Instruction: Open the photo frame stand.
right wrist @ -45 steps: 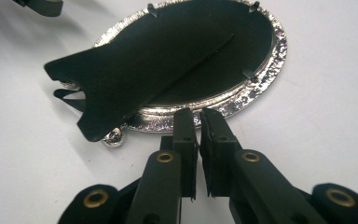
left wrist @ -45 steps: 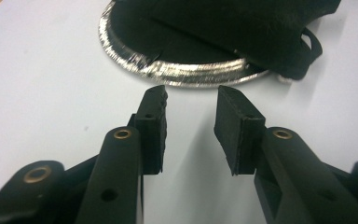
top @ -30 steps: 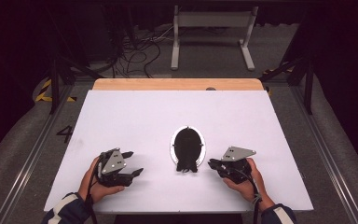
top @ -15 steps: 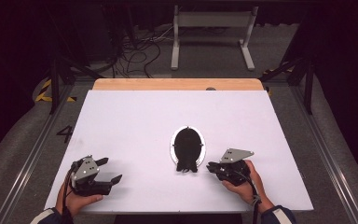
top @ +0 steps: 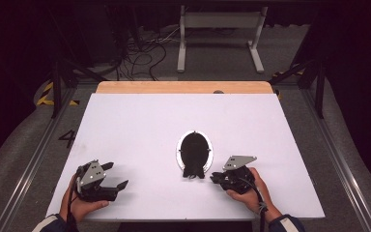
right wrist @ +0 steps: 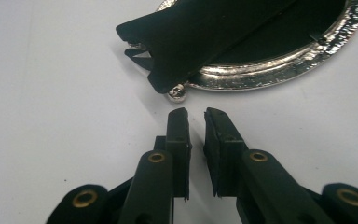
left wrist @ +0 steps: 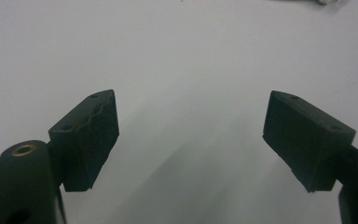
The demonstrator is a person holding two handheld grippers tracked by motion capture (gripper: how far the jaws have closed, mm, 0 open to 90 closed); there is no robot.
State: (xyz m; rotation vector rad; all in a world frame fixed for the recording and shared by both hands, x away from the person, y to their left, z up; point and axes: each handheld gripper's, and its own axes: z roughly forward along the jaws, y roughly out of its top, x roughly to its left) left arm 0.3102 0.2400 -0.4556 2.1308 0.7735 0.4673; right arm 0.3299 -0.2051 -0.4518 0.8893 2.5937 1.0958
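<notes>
- The oval silver-rimmed frame (top: 194,153) lies face down a little toward 5 o'clock of the table's middle, its black back up and its black stand leg (right wrist: 200,35) pointing to 6 o'clock, toward you.
- Your right gripper (top: 218,178) sits just at 4 o'clock of that leg. In the right gripper view its jaws are nearly closed with a thin gap, holding nothing, tips just short of the frame's small silver foot (right wrist: 177,94). That looks like a line-up for nudging or pinching the leg.
- Your left gripper (top: 115,176) rests at 8 o'clock near the table edge, well apart from the frame, jaws spread wide and empty, likely parked.
- The white table (top: 140,125) is bare otherwise. A wooden strip (top: 183,87) runs along its 12 o'clock edge.
- Beyond it, loose cables (top: 145,53) and a white stand (top: 220,29) sit on grey floor in a dark room.
</notes>
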